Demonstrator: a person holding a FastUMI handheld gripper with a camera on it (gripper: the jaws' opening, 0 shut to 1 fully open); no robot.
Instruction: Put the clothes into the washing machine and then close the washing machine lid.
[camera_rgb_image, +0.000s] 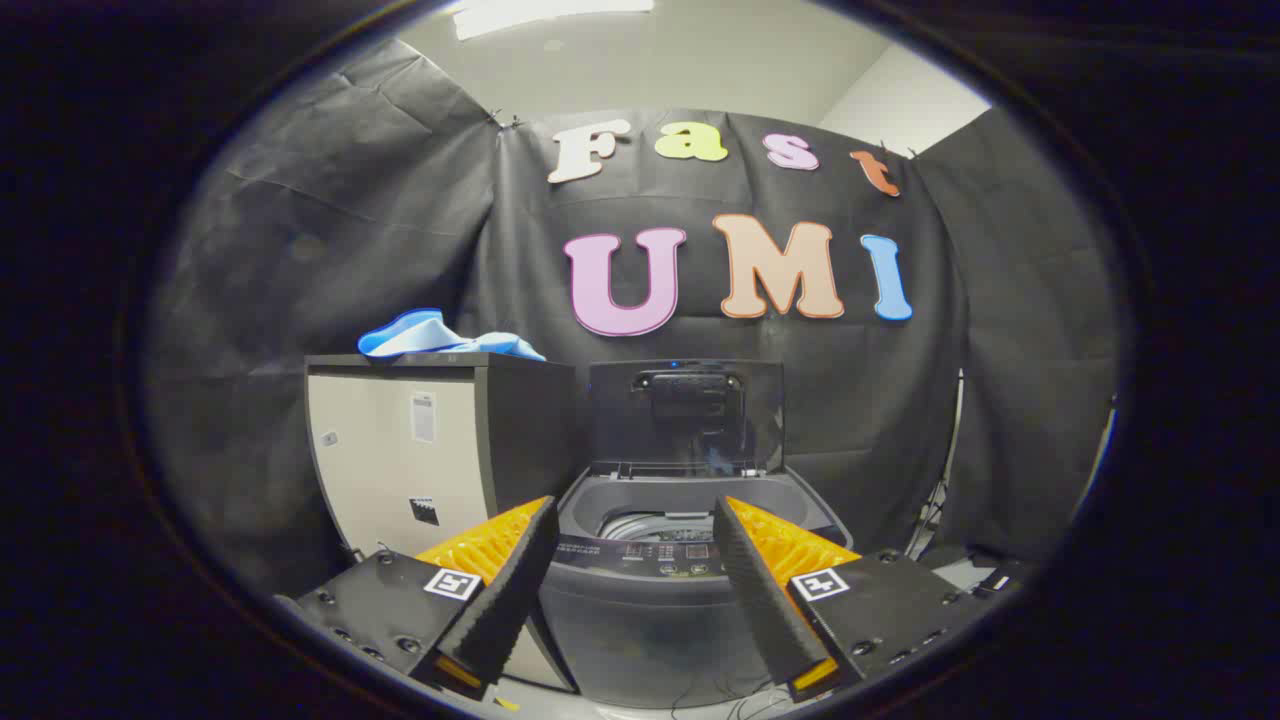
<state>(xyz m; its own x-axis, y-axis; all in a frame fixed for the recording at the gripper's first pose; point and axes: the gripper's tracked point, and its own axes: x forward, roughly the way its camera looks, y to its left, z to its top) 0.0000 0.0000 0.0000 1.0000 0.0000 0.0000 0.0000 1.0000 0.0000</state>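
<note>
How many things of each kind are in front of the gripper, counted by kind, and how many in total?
Washing machine, lid up: 1
Cabinet beside the machine: 1
Blue clothes, one pile on the cabinet: 1
Gripper, fingers open, holding nothing: 1
Total: 4

Blue clothes, light and bright in folds, lay on a cabinet with dark top and cream front bearing small white and black stickers. Dark grey washer with tinted, see-through lid raised; silver drum inside. Black cloth wall, creased. White ceiling.
</note>
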